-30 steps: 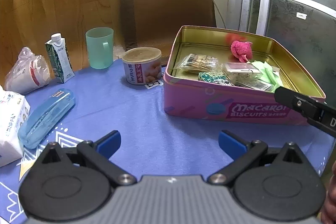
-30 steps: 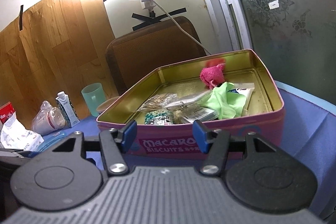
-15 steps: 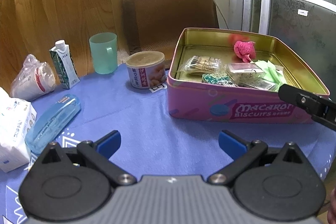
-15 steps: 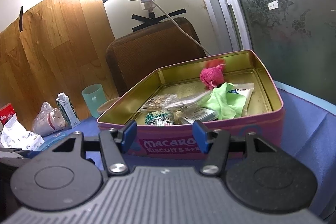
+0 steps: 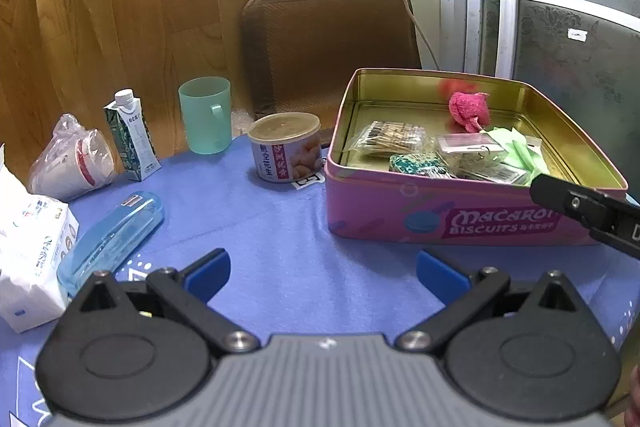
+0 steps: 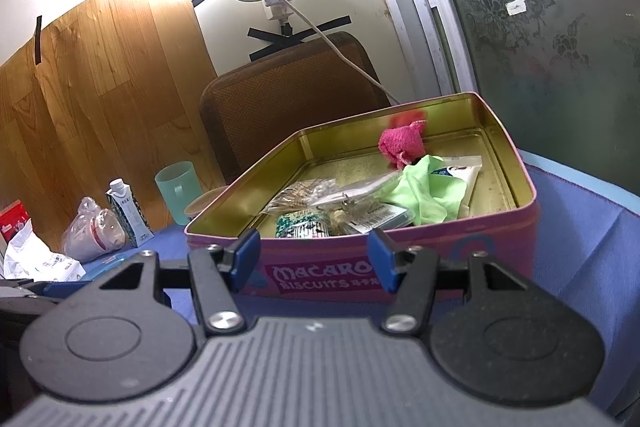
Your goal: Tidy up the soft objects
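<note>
On the blue cloth, left to right:
Left gripper (image 5: pixel 322 273): spread wide, empty, hovering low, well short of the tin (image 5: pixel 460 211).
Right gripper (image 6: pixel 312 255): parted, empty, just before the tin's front wall, clearly nearer.
Pink cloth (image 6: pixel 402 143): far inside the tin, ahead and slightly right.
Green cloth (image 6: pixel 428 193): nearer, beside it.

Pink biscuit tin (image 5: pixel 440 211), gold inside, holds pink cloth (image 5: pixel 466 109) and green cloth (image 6: pixel 428 195).

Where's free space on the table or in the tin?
Bare blue cloth between the blue case, can and biscuit tin. Tin's back-left floor is free; its front-right is crowded, and the table's left edge too.
</note>
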The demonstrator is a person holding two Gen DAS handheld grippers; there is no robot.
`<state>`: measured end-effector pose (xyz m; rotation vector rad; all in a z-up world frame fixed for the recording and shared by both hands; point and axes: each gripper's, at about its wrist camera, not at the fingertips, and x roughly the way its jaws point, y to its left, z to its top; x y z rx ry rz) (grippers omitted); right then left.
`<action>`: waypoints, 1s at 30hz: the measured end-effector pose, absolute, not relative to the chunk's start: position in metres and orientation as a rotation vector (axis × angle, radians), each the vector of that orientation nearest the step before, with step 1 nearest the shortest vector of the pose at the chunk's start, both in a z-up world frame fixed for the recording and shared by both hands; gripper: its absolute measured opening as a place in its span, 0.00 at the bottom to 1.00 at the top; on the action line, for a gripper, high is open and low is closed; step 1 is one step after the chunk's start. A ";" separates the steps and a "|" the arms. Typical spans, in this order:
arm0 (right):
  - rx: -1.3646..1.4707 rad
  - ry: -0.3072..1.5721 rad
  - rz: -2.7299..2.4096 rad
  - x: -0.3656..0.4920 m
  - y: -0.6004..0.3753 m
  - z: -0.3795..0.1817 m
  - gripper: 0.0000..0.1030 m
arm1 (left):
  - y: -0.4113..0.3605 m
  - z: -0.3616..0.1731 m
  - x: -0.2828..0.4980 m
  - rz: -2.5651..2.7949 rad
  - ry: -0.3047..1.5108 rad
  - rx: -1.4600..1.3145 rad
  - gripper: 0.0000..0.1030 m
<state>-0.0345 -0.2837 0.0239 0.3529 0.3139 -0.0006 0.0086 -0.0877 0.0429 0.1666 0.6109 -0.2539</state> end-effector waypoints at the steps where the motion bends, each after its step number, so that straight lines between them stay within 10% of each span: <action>1: 0.354 0.315 -0.001 -0.035 -0.284 0.024 0.60 | -0.088 0.043 0.008 -0.252 0.612 0.171 1.00; 30: 0.340 0.422 0.052 -0.019 -0.256 0.013 0.64 | -0.031 0.014 0.030 -0.131 0.729 0.149 1.00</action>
